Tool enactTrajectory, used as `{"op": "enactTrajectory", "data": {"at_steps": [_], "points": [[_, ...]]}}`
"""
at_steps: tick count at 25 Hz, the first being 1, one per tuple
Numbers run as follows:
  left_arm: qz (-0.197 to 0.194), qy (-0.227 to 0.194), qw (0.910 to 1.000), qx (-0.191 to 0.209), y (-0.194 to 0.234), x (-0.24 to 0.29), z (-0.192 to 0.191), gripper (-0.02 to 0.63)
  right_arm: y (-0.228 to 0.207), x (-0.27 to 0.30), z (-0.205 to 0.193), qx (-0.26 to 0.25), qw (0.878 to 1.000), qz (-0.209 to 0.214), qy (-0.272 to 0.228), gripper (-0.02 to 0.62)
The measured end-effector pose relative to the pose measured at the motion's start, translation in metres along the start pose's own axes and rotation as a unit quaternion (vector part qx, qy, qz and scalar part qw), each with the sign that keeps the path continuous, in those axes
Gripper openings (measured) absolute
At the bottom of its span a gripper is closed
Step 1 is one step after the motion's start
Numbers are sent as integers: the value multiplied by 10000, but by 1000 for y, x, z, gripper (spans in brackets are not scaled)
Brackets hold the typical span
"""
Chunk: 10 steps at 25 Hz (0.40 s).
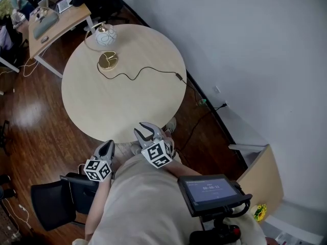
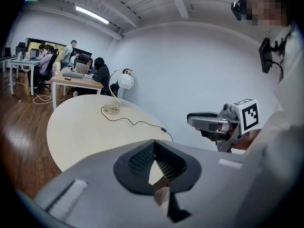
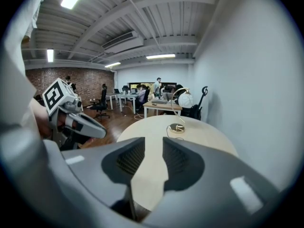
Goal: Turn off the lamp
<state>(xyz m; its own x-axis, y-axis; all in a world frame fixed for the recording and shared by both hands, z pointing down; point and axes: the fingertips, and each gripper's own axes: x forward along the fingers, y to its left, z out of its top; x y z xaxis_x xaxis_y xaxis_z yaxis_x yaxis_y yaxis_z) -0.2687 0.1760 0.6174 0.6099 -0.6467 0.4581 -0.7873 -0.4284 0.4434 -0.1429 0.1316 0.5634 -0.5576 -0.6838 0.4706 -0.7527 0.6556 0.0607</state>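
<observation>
A lamp with a white globe shade (image 1: 106, 36) and a round gold base (image 1: 108, 60) stands at the far side of the round table (image 1: 102, 111). Its black cord runs right across the top to an inline switch (image 1: 179, 76) near the table's right edge. Both grippers hover at the near edge, far from the lamp. My left gripper (image 1: 106, 149) (image 2: 154, 142) is shut and empty, its tips touching. My right gripper (image 1: 147, 132) (image 3: 153, 139) is open with nothing between its fingers. Through its jaws I see the lamp base (image 3: 177, 128) and shade (image 3: 185, 99).
A white wall runs along the right, with a socket (image 1: 217, 91) where the cord goes down. A black chair (image 1: 51, 203) stands at the lower left. Desks (image 1: 53, 24) with seated people fill the far left. A wooden box (image 1: 260, 180) sits at the lower right.
</observation>
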Motion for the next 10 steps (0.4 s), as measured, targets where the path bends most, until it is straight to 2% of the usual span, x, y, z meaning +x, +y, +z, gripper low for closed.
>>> {"op": "enactTrajectory", "data": {"at_steps": [10], "points": [[-59,46,10000,46,-8,0,-2,-14,-1,-7,-6,7,10000,-48,33,112]]}}
